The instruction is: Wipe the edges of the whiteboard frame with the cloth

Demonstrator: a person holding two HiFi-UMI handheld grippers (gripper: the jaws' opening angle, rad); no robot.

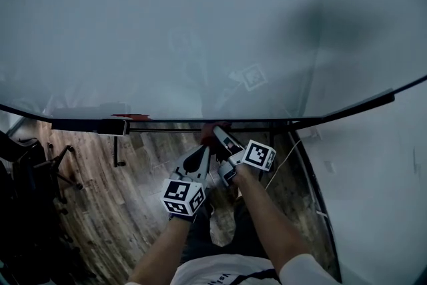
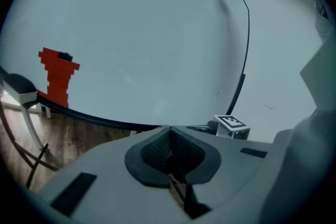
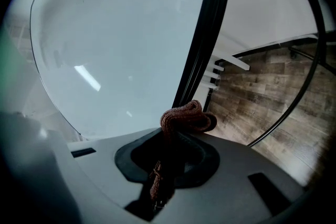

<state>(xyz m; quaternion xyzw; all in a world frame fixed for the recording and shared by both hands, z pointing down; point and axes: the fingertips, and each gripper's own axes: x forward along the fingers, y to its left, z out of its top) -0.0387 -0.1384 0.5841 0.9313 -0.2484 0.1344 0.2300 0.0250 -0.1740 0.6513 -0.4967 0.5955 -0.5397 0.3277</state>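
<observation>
The whiteboard's dark frame (image 1: pixel 173 122) runs across the head view, with the white board above it. My right gripper (image 1: pixel 219 135) is shut on a reddish-brown knitted cloth (image 1: pixel 211 131) held against the bottom edge of the frame. In the right gripper view the bunched cloth (image 3: pixel 184 117) sticks out of the jaws of the right gripper (image 3: pixel 167 147), right beside the frame strip (image 3: pixel 205 39). My left gripper (image 1: pixel 202 157) hangs just below and left of it, shut and empty. Its own view shows the pads of the left gripper (image 2: pixel 169 149) pressed together under the frame (image 2: pixel 105 119).
A red block (image 2: pixel 58 77) sits on the black tray (image 1: pixel 87 125) at the frame's left. Below is a wooden floor (image 1: pixel 133 183) with a dark chair (image 1: pixel 33 173) at the left. The board's stand bars (image 3: pixel 294 86) and a white wall (image 1: pixel 373 170) lie to the right.
</observation>
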